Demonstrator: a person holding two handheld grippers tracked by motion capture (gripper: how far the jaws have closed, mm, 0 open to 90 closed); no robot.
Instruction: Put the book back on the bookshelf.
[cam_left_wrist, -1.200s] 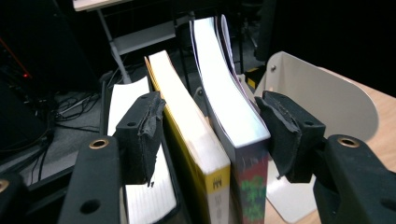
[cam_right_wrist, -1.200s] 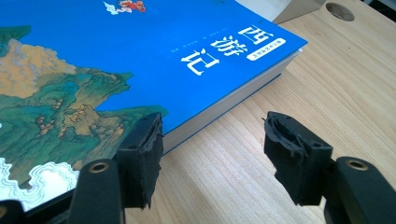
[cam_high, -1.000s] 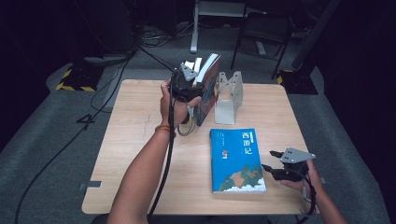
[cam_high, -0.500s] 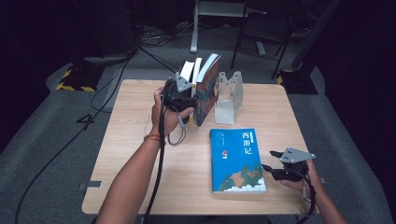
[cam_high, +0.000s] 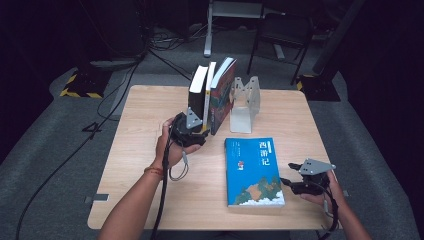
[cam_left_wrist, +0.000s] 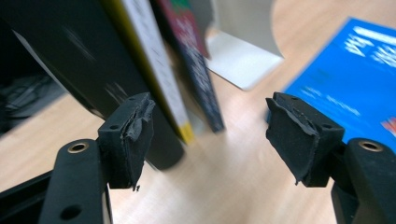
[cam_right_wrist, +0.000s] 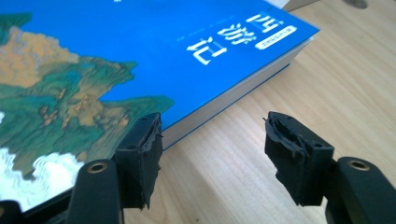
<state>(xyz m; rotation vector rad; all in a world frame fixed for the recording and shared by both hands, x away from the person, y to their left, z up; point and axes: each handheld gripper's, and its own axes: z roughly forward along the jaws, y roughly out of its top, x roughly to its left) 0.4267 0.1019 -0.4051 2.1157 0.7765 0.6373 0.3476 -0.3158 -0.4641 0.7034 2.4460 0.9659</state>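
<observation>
Three books stand in a row at the back of the table: a black book (cam_high: 197, 95), a thin white one (cam_high: 210, 92) and a dark red one (cam_high: 223, 90). The red one leans on a metal bookend (cam_high: 244, 105). My left gripper (cam_high: 196, 131) sits low at the black book's (cam_left_wrist: 70, 56) foot. Its jaws have just been opening and now stand open (cam_left_wrist: 210, 121) with nothing between the pads. A blue book (cam_high: 254, 170) lies flat at the front. My right gripper (cam_high: 286, 182) is open at that book's near right edge (cam_right_wrist: 140, 56), and its pads (cam_right_wrist: 142, 158) do not press on it.
The wooden table (cam_high: 140, 150) has bare room on its left half and around the blue book (cam_left_wrist: 345, 79). The bookend's base (cam_left_wrist: 243, 60) lies flat on the table. Beyond the far edge are a chair (cam_high: 280, 35), a metal stand (cam_high: 210, 30) and cables on the grey floor.
My left gripper has come down from the top of the standing books to their foot and back toward the person, and its jaws have widened. The right gripper has stayed where it was.
</observation>
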